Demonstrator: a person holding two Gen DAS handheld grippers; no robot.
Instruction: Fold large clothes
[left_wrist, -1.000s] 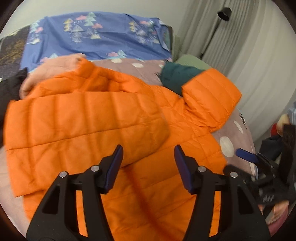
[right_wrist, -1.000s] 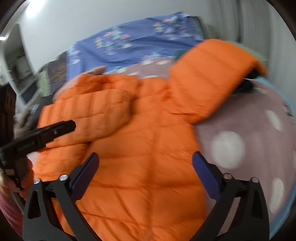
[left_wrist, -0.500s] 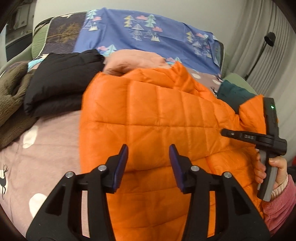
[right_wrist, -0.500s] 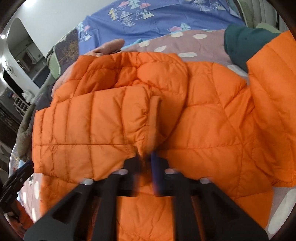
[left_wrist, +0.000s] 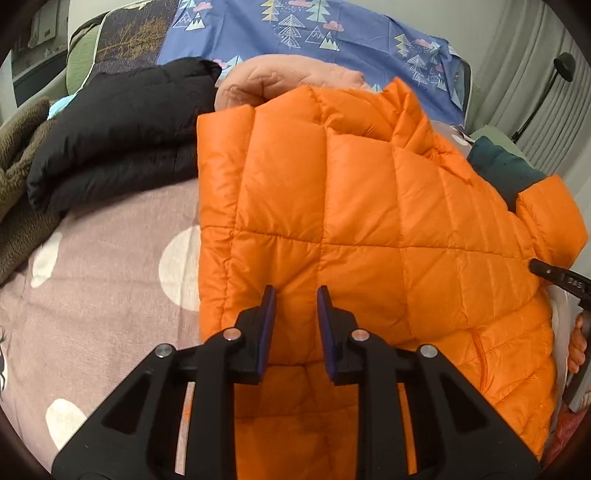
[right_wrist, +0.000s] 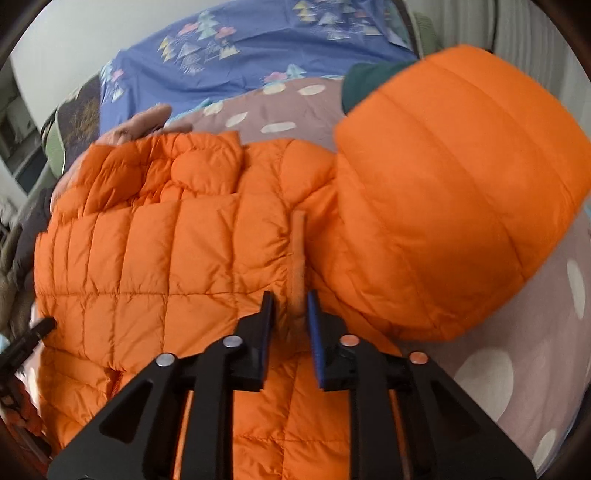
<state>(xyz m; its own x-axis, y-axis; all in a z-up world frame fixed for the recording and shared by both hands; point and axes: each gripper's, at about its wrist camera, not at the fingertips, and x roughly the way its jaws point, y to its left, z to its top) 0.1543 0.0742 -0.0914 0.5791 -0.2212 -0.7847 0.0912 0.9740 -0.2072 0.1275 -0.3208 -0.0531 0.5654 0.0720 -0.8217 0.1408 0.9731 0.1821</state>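
The jaws of the right gripper (right_wrist: 290, 308) stand narrow, with the ribbed cuff edge (right_wrist: 298, 258) of the folded sleeve running into the gap between them, so they look clamped on it, though the motion blur there leaves the contact itself unsure; the jaws of the left gripper (left_wrist: 293, 306) are also narrow, and the quilted panel fills the gap between the blue pads (left_wrist: 266, 325), but whether they pinch fabric or merely sit over it I cannot tell. The puffy orange quilted down jacket (left_wrist: 351, 221) lies spread on the mauve bedspread with pale round spots (left_wrist: 110, 295), one sleeve laid across its body and the other, a bulging orange sleeve (right_wrist: 443, 221), raised at the right. To do this fold well, I judge the cuff should be carried flat across the chest and set down straight, with the left side pinning the panel so the slippery shell does not slide, then air pressed out before the next fold. Beside the jacket sit a black padded garment (left_wrist: 122, 129) and a salmon-pink bundle (left_wrist: 288, 79). The jacket's hem and front zip are hidden under the tool bodies, the dark green cloth (left_wrist: 502, 166) is mostly covered, and the raised sleeve is too blurred to show its cuff.
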